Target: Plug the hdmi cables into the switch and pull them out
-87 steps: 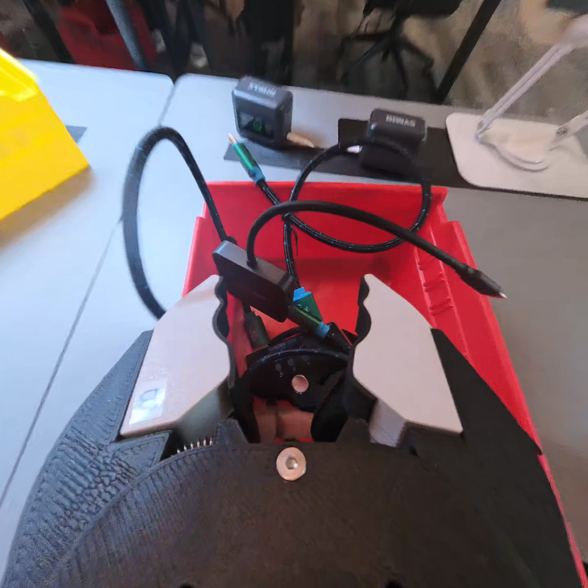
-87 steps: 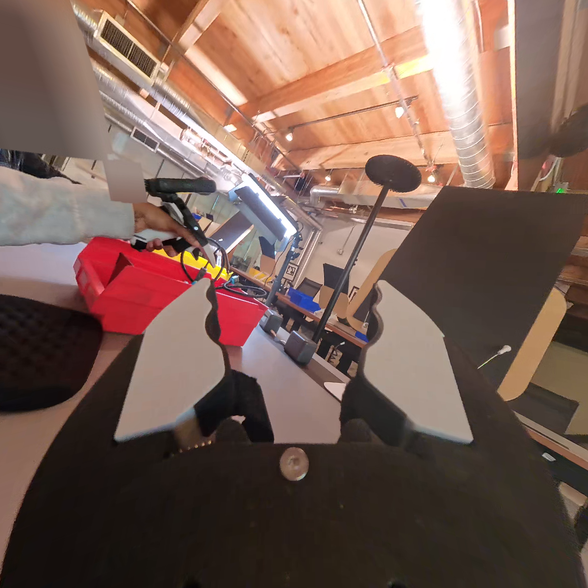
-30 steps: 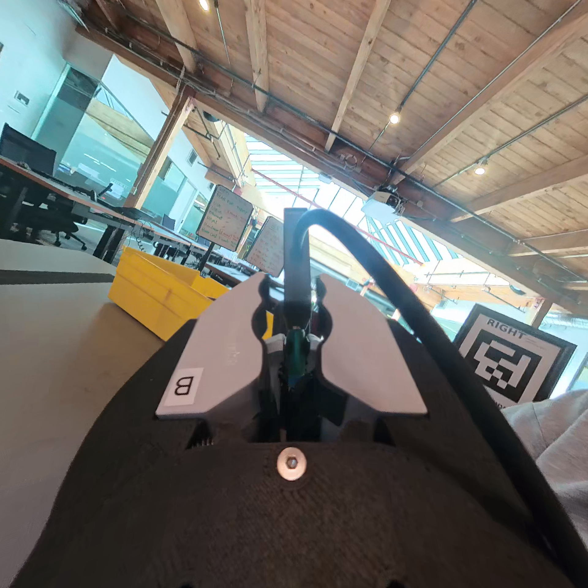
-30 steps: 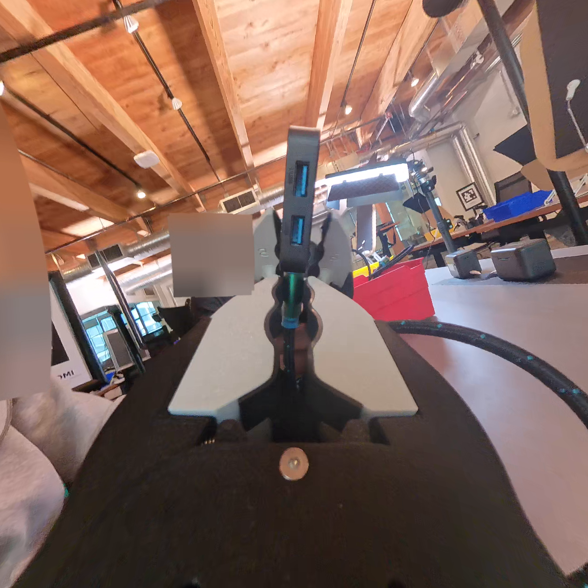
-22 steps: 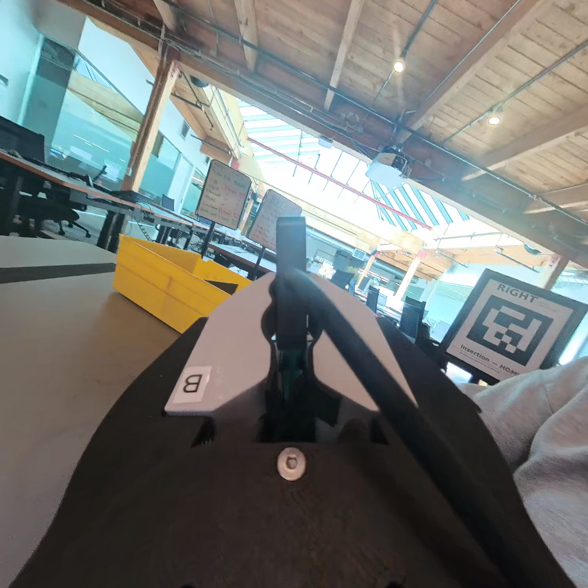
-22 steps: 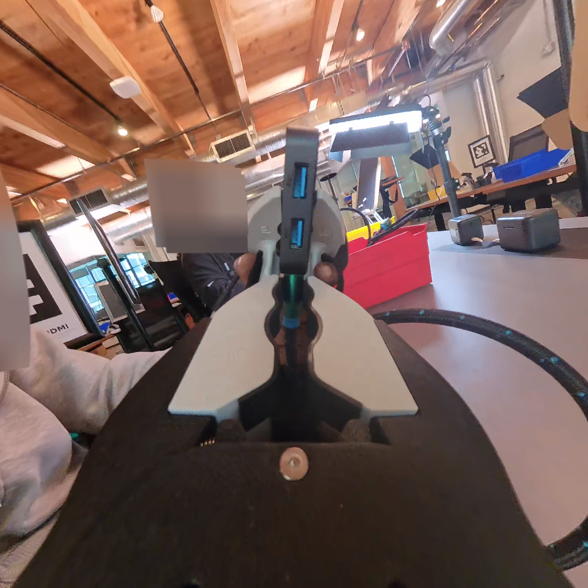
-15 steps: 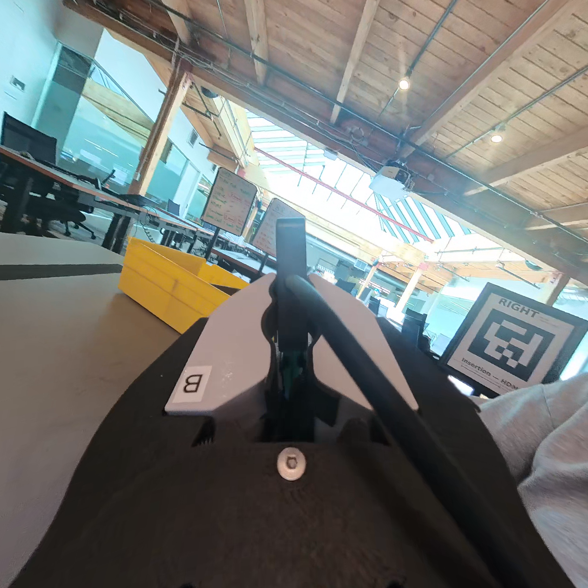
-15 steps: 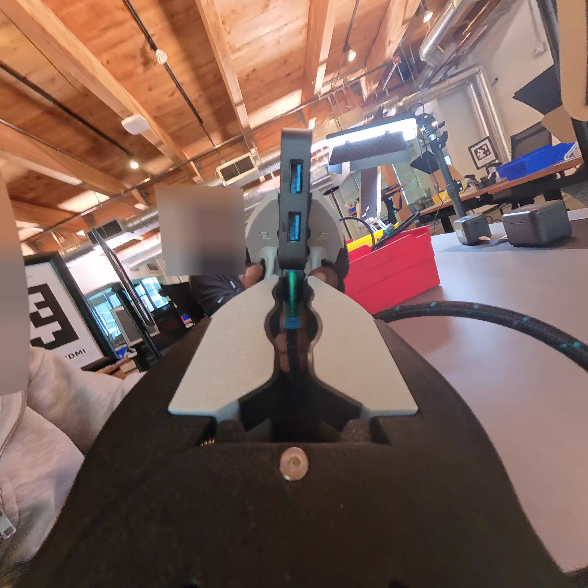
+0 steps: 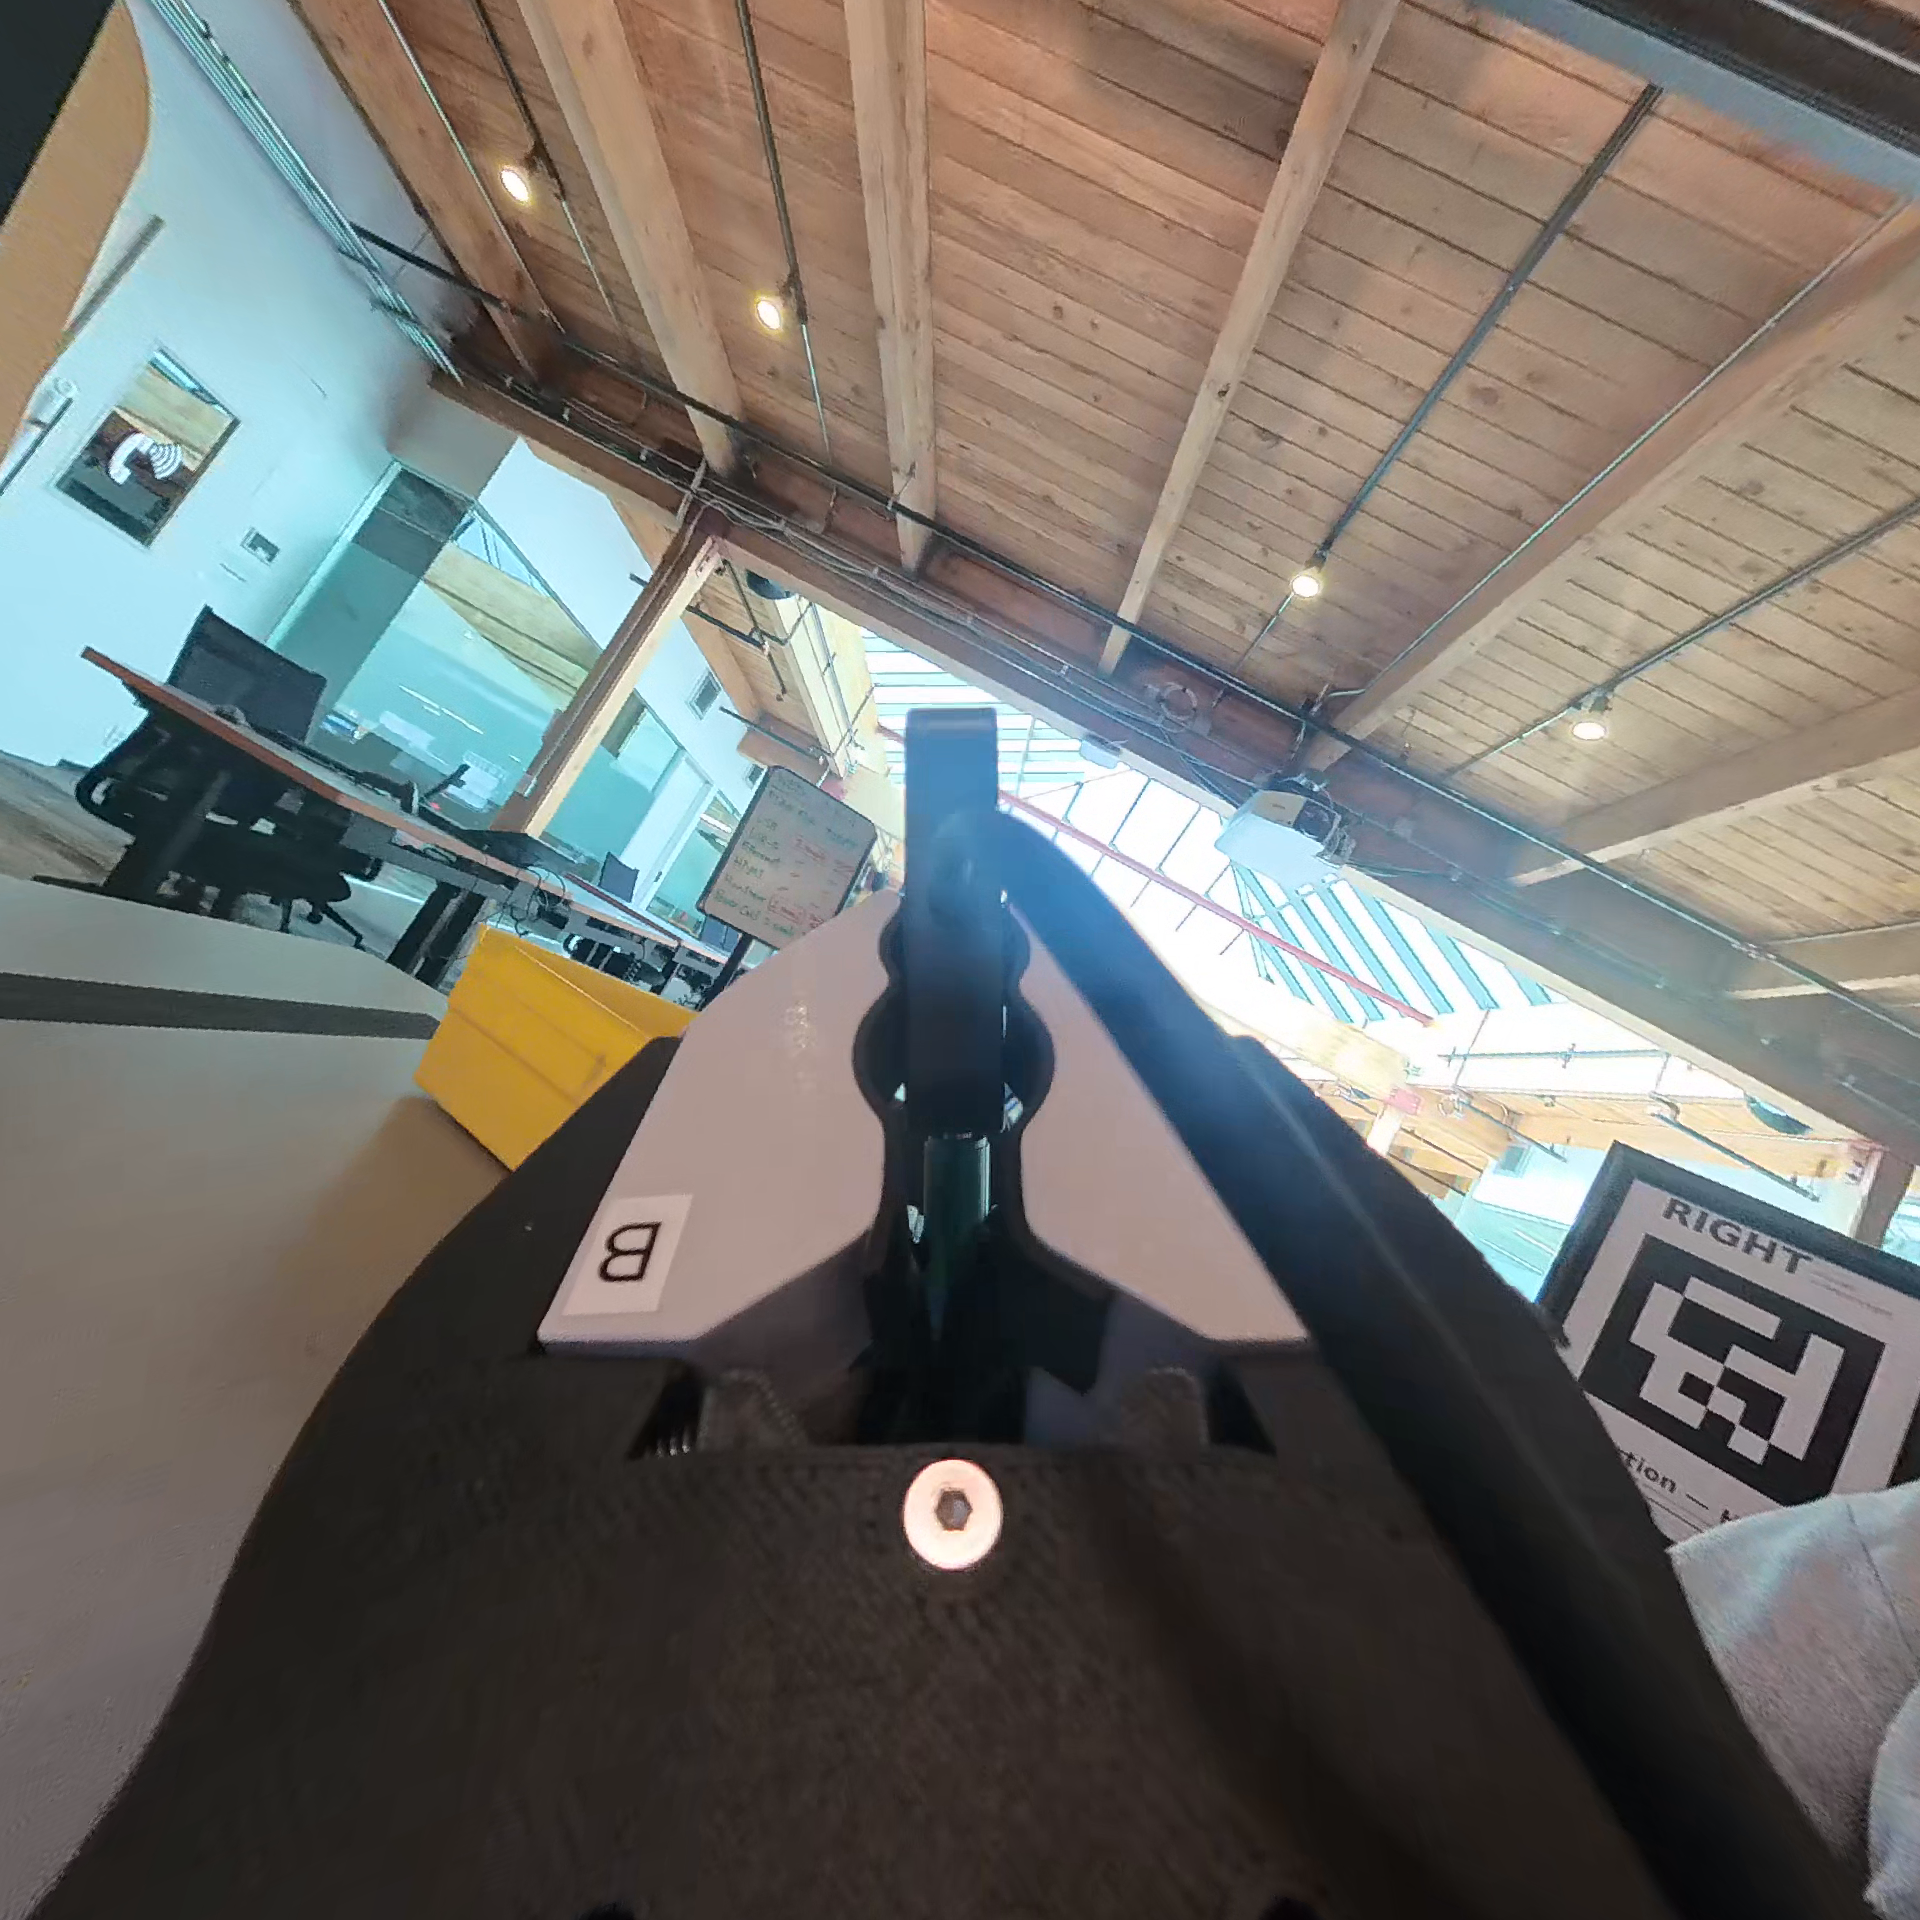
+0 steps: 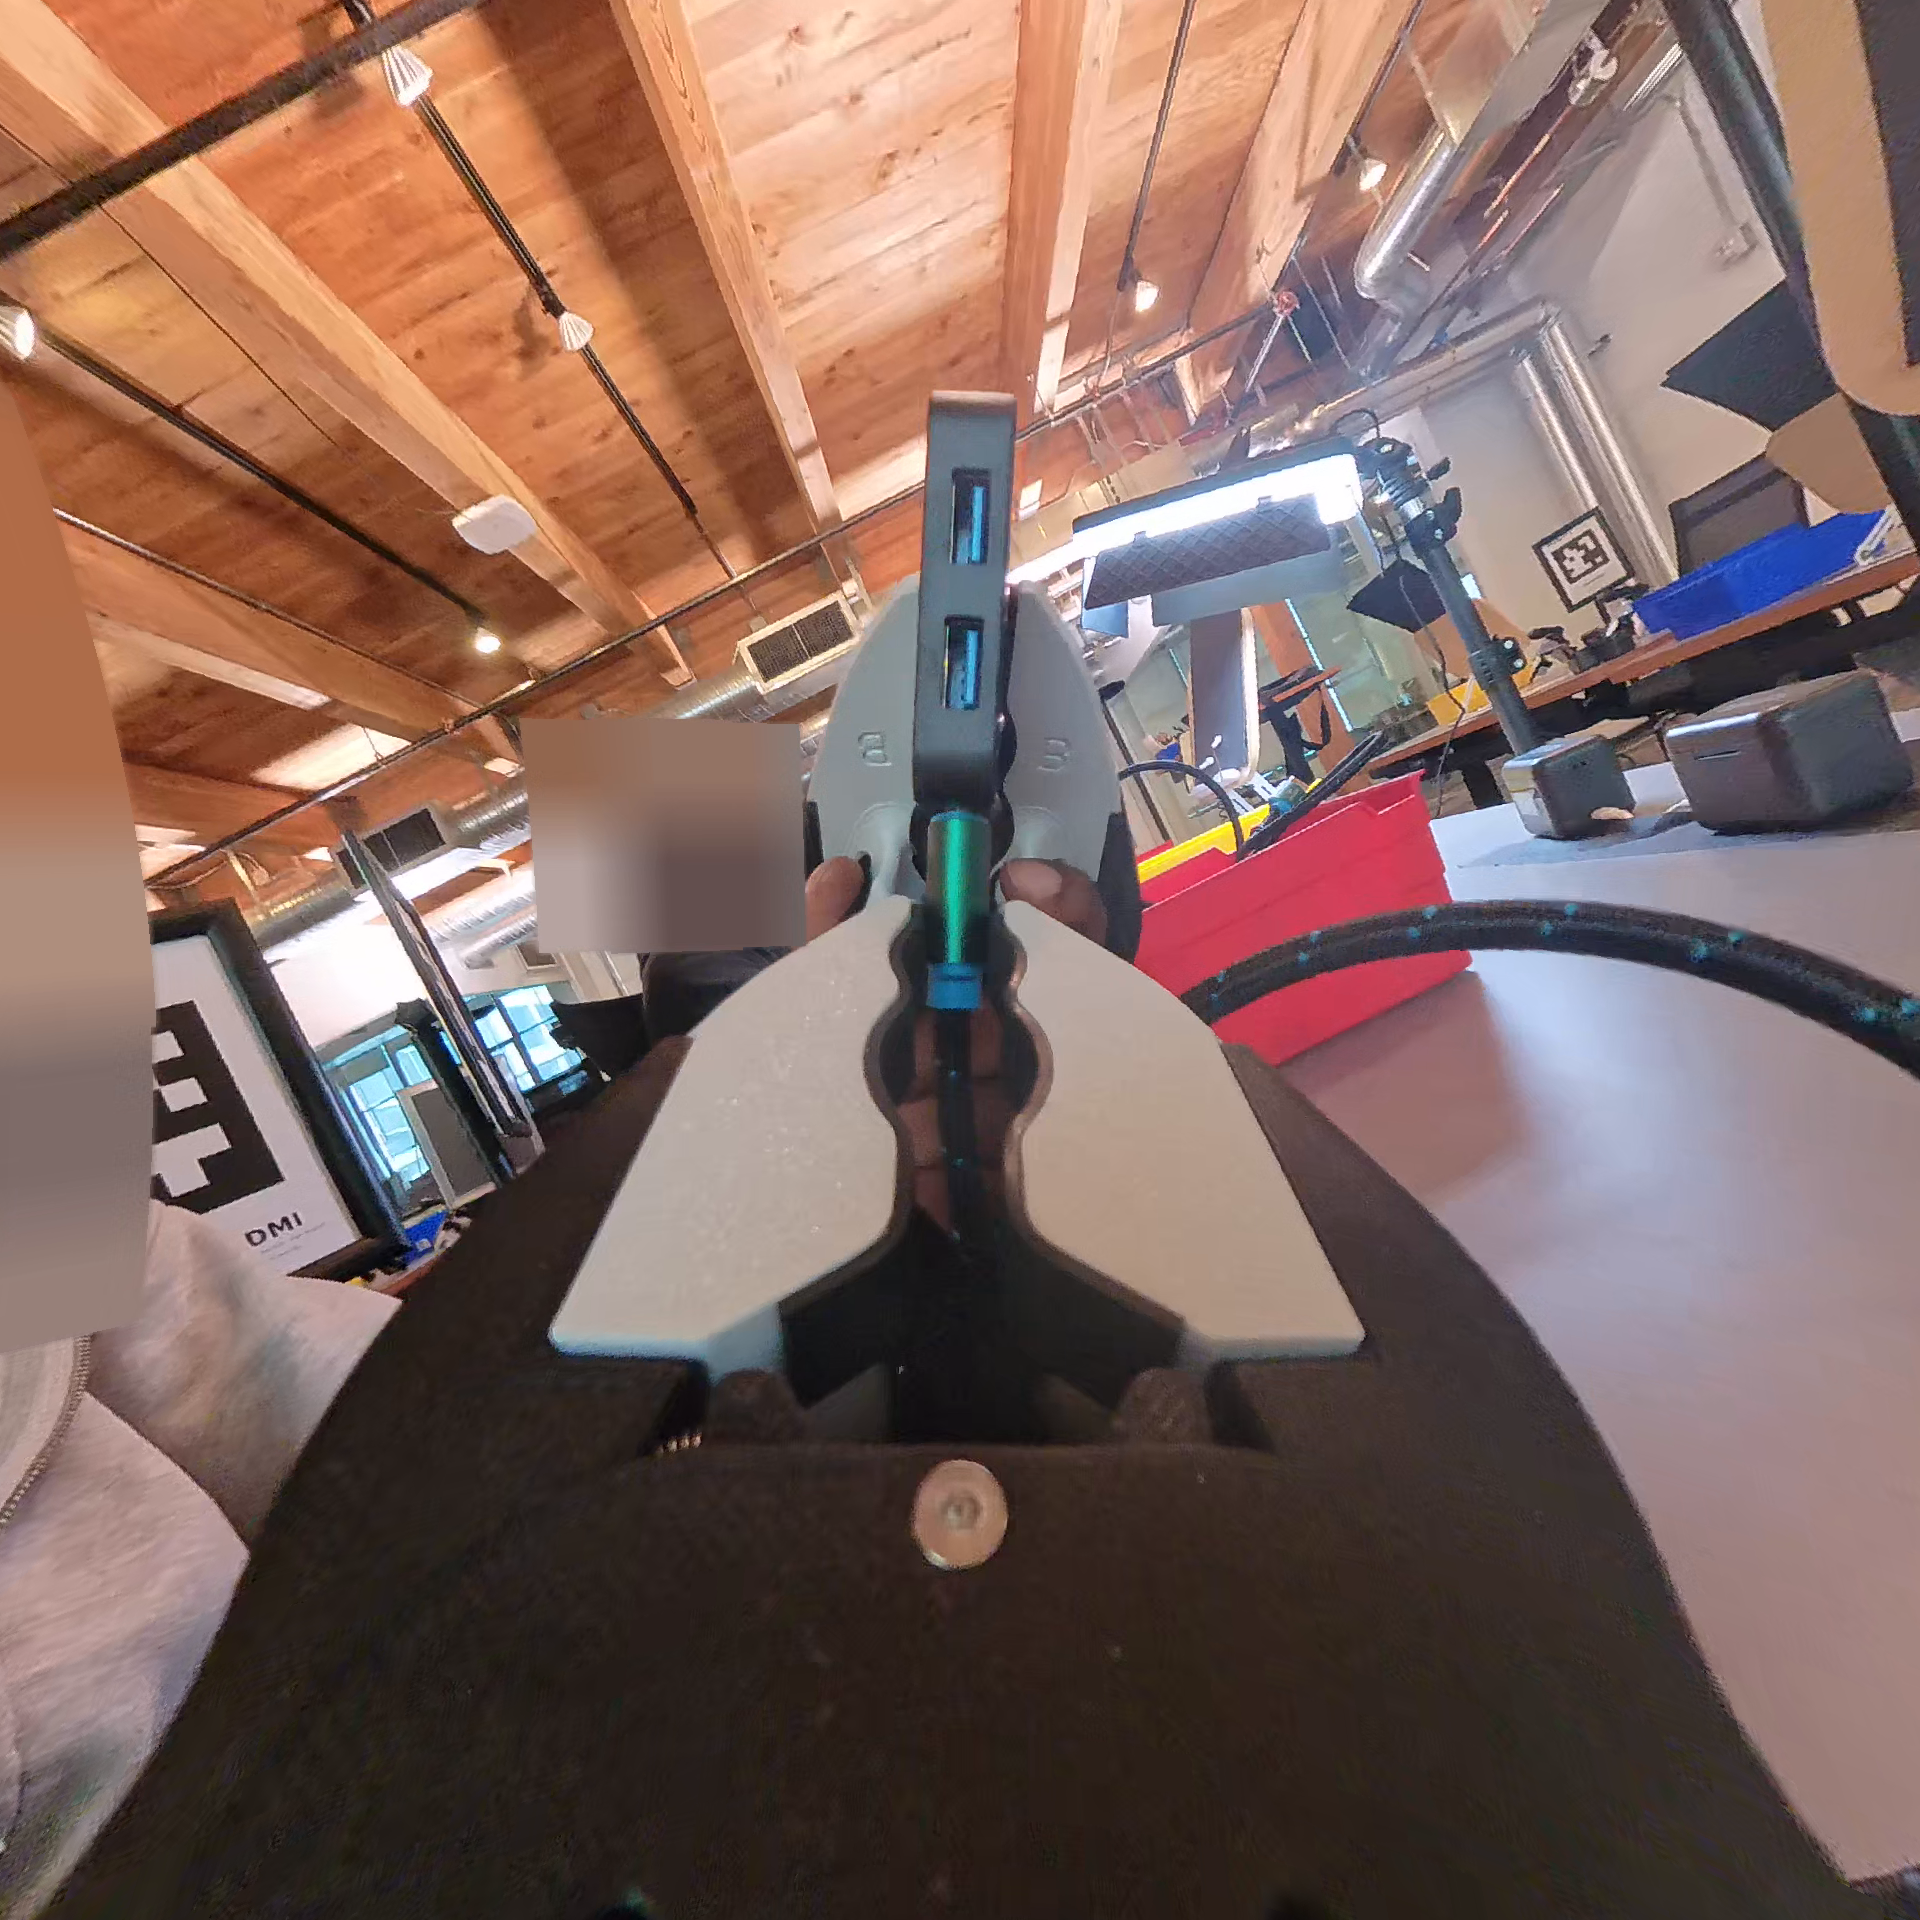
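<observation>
Your right gripper (image 10: 956,935) is squeezed shut on the shiny green metal plug (image 10: 954,873) of a thin black braided cable (image 10: 1558,940). Just past its tips, the plug meets the bottom end of the small dark grey box with two blue ports, the switch (image 10: 964,603). I cannot tell how deep the plug sits.

Your left gripper (image 9: 951,997) is shut tight on that same switch from the other side, so the two tools face each other. A thick smooth black cable (image 9: 1299,1195) bends off the switch's top and runs back past that gripper's right side.

The switch looks light, hard and smooth, so it may slip or twist; hold it by its flat sides. The plug is stiff but small. Hold it on the metal part, never by the soft cable, and pull straight.

The red plastic bin (image 10: 1299,873) sits on the grey table (image 10: 1662,1195), well behind.
</observation>
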The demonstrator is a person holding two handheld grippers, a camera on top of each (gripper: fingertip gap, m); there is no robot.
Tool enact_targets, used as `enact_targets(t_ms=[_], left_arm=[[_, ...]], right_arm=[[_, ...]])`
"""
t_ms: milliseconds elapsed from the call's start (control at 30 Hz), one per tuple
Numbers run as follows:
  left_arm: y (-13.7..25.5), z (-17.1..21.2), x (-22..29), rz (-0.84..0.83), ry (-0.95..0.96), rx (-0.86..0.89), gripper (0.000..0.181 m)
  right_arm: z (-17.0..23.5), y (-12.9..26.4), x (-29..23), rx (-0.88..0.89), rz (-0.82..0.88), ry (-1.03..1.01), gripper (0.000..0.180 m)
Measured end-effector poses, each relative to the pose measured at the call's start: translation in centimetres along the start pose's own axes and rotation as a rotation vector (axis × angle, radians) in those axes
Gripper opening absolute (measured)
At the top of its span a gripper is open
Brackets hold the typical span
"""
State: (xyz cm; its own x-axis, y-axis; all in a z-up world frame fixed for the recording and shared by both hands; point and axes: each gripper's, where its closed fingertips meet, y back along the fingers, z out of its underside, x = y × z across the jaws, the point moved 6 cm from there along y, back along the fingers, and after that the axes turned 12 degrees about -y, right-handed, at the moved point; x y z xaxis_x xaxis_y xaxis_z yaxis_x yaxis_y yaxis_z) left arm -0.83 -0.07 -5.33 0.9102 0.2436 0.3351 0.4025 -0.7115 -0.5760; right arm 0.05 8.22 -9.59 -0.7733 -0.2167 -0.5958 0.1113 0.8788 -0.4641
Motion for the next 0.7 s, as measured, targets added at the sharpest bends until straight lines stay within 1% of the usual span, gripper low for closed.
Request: enact_targets(t_ms=[67,167,200,300,400,467,500,533,600,667,700], left_arm=[[-0.1,0.1,-0.1,-0.006,-0.001,-0.052,0.014],[-0.4,0.2,0.1,0.039,0.018,-0.112,0.015],[-0.5,0.3,0.1,0.047,0.029,-0.133,0.023],[-0.5,0.4,0.0,0.053,0.027,-0.148,0.031],[-0.3,0.1,0.1,0.04,-0.01,-0.142,0.039],[-0.4,0.2,0.4,0.07,-0.037,-0.186,0.036],[-0.4,0.1,0.9,0.127,-0.058,-0.19,0.018],[-0.4,0.0,1.1,0.136,-0.07,-0.185,0.013],[-0.4,-0.2,1.2,0.117,-0.108,-0.171,0.013],[-0.4,-0.2,1.2,0.125,-0.071,-0.143,0.013],[-0.4,0.0,1.1,0.135,-0.033,-0.14,0.013]], right_arm=[[-0.1,0.2,0.1,-0.02,0.023,0.032,0.011],[-0.4,0.4,-0.3,-0.025,0.024,0.09,0.011],[-0.6,0.5,-0.4,-0.009,0.017,0.102,0.011],[-1.0,0.8,-0.7,-0.021,0.016,0.131,0.011],[-0.4,0.6,-0.7,-0.14,0.045,0.156,0.011],[0.3,0.4,-0.7,-0.199,0.052,0.182,0.011],[0.3,0.3,-0.8,-0.199,0.056,0.188,0.012],[0.3,0.3,-0.8,-0.19,0.049,0.185,0.012],[0.2,0.3,-0.9,-0.173,0.033,0.167,0.012],[0.2,0.2,-1.0,-0.147,0.027,0.179,0.013],[0.2,0.0,-1.1,-0.12,0.023,0.193,0.021]])
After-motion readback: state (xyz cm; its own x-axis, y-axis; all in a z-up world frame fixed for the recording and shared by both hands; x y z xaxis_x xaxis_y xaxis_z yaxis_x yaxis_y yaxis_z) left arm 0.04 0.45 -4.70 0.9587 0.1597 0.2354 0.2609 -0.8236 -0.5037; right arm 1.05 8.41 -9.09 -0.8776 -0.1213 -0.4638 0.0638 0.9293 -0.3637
